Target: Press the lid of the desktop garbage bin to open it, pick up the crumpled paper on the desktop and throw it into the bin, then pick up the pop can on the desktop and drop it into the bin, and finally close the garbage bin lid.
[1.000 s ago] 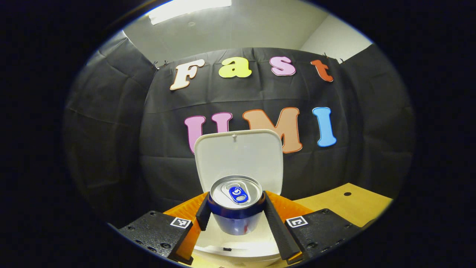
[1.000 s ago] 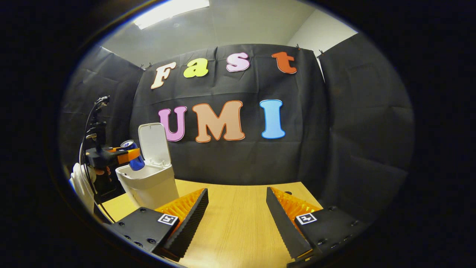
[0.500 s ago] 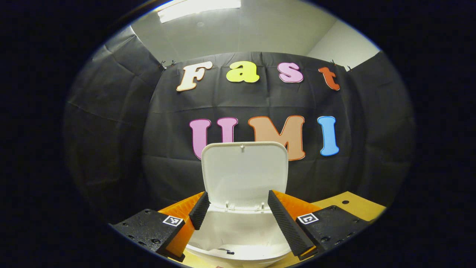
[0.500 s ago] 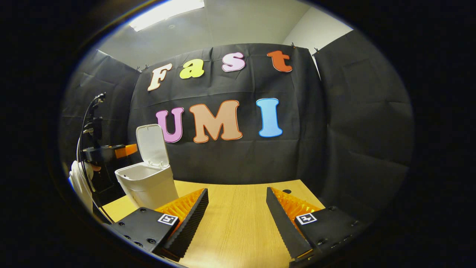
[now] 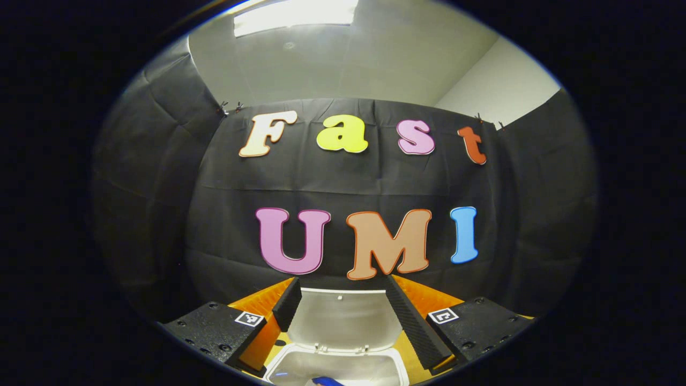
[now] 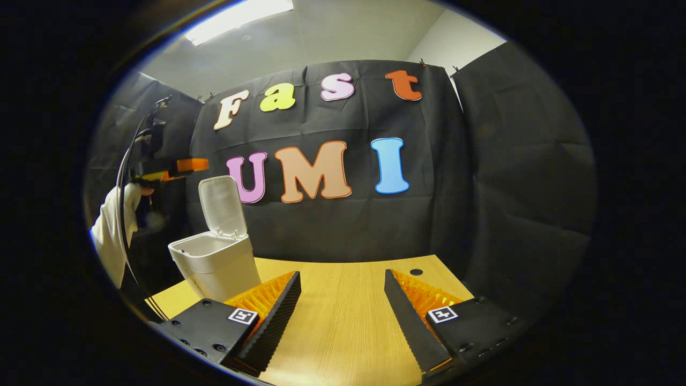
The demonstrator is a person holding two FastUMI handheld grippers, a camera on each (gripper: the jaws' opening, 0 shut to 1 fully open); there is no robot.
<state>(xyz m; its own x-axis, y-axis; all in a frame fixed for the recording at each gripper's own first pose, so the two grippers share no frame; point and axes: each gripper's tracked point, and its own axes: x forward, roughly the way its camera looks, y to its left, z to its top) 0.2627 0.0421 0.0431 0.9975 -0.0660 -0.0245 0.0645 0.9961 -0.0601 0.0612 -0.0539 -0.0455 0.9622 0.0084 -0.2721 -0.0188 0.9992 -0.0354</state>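
Now the left gripper (image 5: 343, 316) hangs above the small white plastic desktop bin (image 5: 337, 364), its two fingers spread apart with nothing between them. Seen from the left gripper view, the bin's hinged white lid (image 5: 343, 319) stands raised at the far side of the opening, and a sliver of the blue pop can (image 5: 328, 381) shows down inside the bin at the very bottom edge of the view. The crumpled paper cannot be made out inside.

In the right gripper view the bin (image 6: 217, 262) stands near the left edge of the light wooden table (image 6: 343, 321), lid (image 6: 221, 206) upright and open. Up and to the left of it, well above the rim, the left gripper (image 6: 185, 165) is held by a hand in a white sleeve (image 6: 110, 236), with a dark cable looping over it.

The right gripper (image 6: 343, 308) sits low over the middle of the table, well apart from the bin, fingers wide and holding nothing. A small dark hole (image 6: 416, 272) marks the table near its far edge.
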